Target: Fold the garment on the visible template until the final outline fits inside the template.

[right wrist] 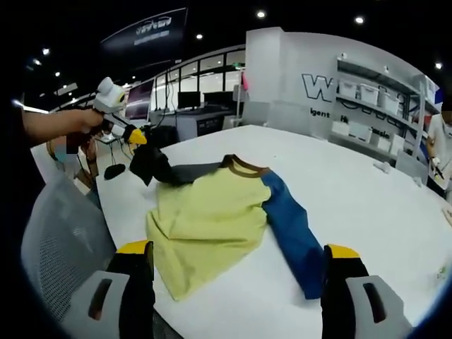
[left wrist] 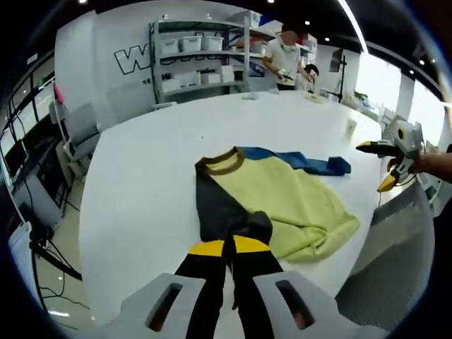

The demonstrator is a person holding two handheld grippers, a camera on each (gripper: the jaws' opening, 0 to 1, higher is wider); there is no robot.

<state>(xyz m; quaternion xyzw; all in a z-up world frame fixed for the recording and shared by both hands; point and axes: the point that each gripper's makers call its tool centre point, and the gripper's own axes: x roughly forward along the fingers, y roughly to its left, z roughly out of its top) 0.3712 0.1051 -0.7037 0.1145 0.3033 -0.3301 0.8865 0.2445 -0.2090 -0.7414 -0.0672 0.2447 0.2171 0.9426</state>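
A long-sleeved shirt (left wrist: 296,205) lies on the white table (left wrist: 141,176), with a yellow-green body, a brown collar, one dark grey sleeve (left wrist: 215,205) and one blue sleeve (left wrist: 304,161). My left gripper (left wrist: 227,247) is shut on the cuff end of the dark sleeve. In the right gripper view the left gripper (right wrist: 138,135) holds that dark sleeve (right wrist: 169,171) lifted off the table, beside the shirt (right wrist: 205,219). My right gripper (right wrist: 238,254) stands wide open near the hem and the blue sleeve (right wrist: 289,226), touching nothing. It also appears as the right gripper (left wrist: 378,166), off the table's edge.
A grey mesh chair (left wrist: 395,261) stands at the table's near edge, seen too as the chair (right wrist: 63,240). Shelves with white bins (left wrist: 198,60) and a person (left wrist: 286,60) are at the back. A small white object (left wrist: 351,127) sits on the table.
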